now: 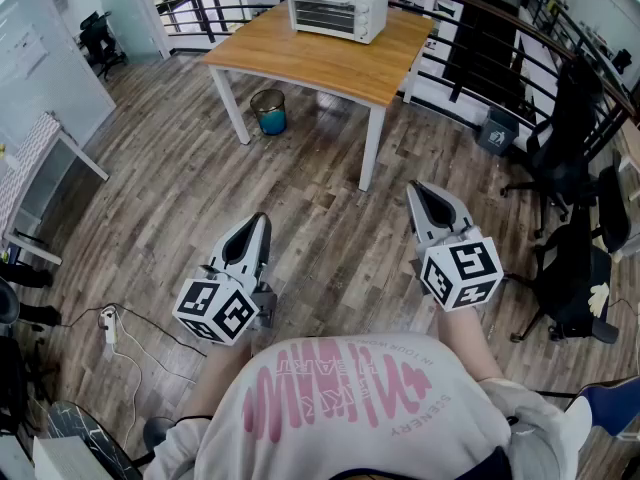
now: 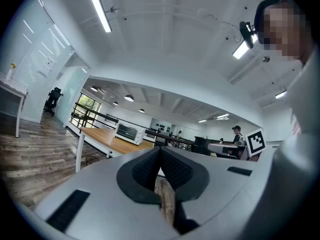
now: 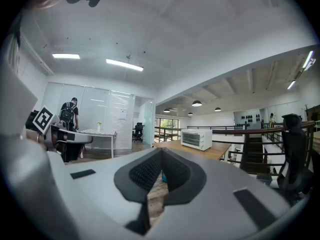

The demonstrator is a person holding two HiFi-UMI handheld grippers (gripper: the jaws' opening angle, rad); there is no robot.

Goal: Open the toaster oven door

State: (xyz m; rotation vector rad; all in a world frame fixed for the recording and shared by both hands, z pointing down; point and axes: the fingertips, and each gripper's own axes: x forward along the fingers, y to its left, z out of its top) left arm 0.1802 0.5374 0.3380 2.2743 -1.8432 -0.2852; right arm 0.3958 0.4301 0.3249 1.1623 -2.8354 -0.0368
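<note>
A white toaster oven (image 1: 337, 8) stands on the far side of a wooden table (image 1: 300, 56), its glass door closed. It is small in the left gripper view (image 2: 129, 132) and in the right gripper view (image 3: 196, 138). Both grippers are held level over the wood floor, well short of the table. My left gripper (image 1: 262, 218) has its jaws together and holds nothing; its tips meet in its own view (image 2: 160, 149). My right gripper (image 1: 419, 188) is likewise shut and empty (image 3: 162, 151).
A teal waste bin (image 1: 268, 110) sits under the table. Black office chairs (image 1: 560, 158) stand at the right and a dark railing (image 1: 480, 28) runs behind the table. A power strip with cables (image 1: 110, 324) lies on the floor at the left, near a white table (image 1: 45, 143).
</note>
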